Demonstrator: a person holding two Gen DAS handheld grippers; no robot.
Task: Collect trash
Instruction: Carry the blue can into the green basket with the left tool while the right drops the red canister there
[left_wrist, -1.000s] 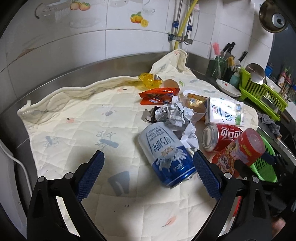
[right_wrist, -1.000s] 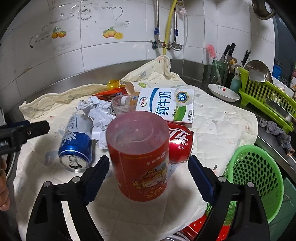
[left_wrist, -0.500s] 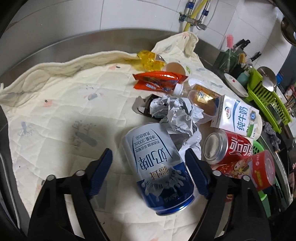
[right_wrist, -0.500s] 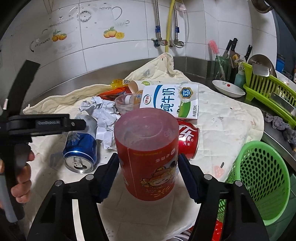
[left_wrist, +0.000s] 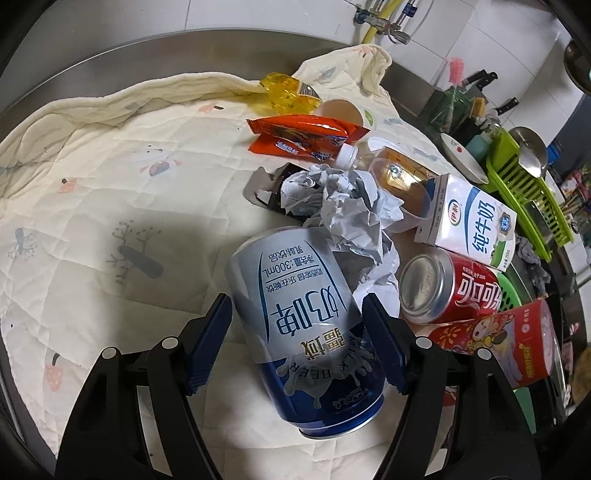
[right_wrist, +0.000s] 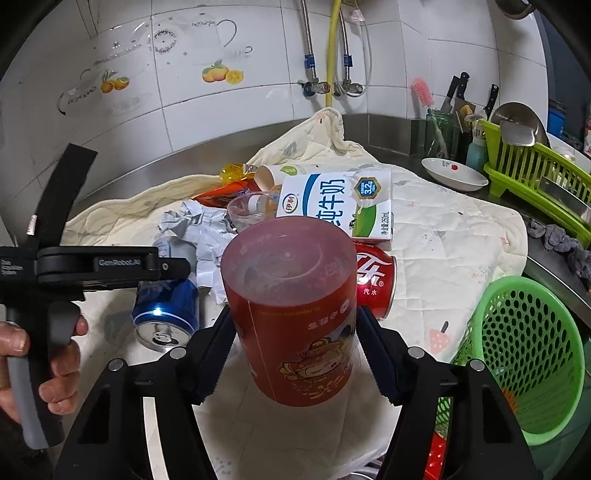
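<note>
White tile backs a steel counter under a quilted cloth (left_wrist: 122, 192) strewn with trash. Tilted downward, the left gripper (left_wrist: 297, 338) clamps a lying blue can (left_wrist: 306, 325) marked "MILK BEER", "300mL". The right gripper (right_wrist: 295, 349) clamps an upright red tub (right_wrist: 295, 306). Beside it lie a Coca-Cola can (right_wrist: 375, 282) and a milk carton (right_wrist: 341, 205) marked "3.2g". A green basket (right_wrist: 524, 354) sits right, near the tub.

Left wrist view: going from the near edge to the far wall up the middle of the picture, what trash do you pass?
Blue and white can → crumpled paper → orange snack wrapper → yellow wrapper, near the cloth's far edge.
</note>
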